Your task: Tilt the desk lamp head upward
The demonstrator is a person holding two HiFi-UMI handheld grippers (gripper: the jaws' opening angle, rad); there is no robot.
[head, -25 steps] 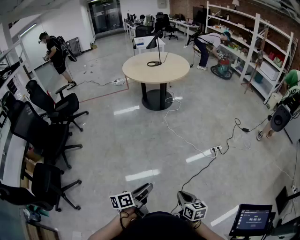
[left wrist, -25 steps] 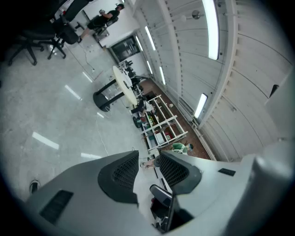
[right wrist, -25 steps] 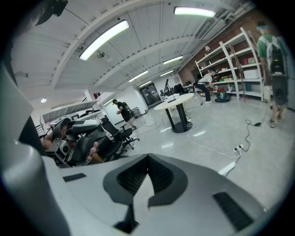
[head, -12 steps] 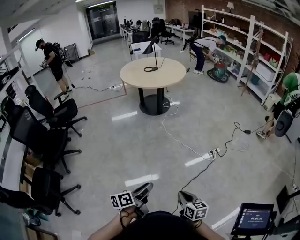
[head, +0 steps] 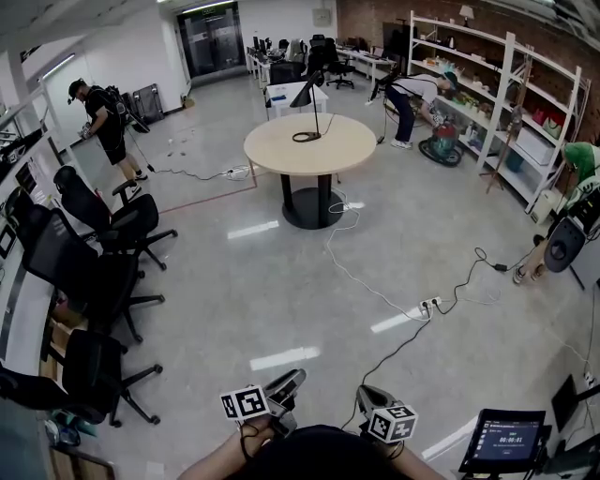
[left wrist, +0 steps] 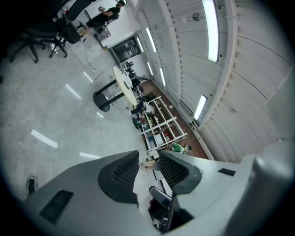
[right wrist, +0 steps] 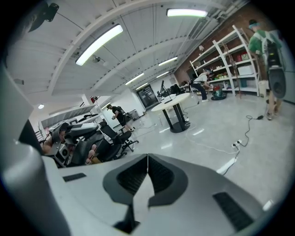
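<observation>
White shelving (head: 509, 70) holds boxes (head: 537, 142); lamp (head: 304, 93) on table (head: 345, 152).

Open-plan office doubling as a lab space. Black swivel chairs (head: 98, 267) down the left side, a round table (head: 342, 152) mid-room, and white shelving (head: 511, 89) against a brick wall (head: 370, 14). A power strip (head: 431, 301) lies out on the polished floor (head: 234, 281).

Only one thing here has writing on it. The dark screen (head: 509, 439) on its stand on the floor, just right of the person, shows a row of small white numbers, like a clock. They are too tiny to read for sure.
</observation>
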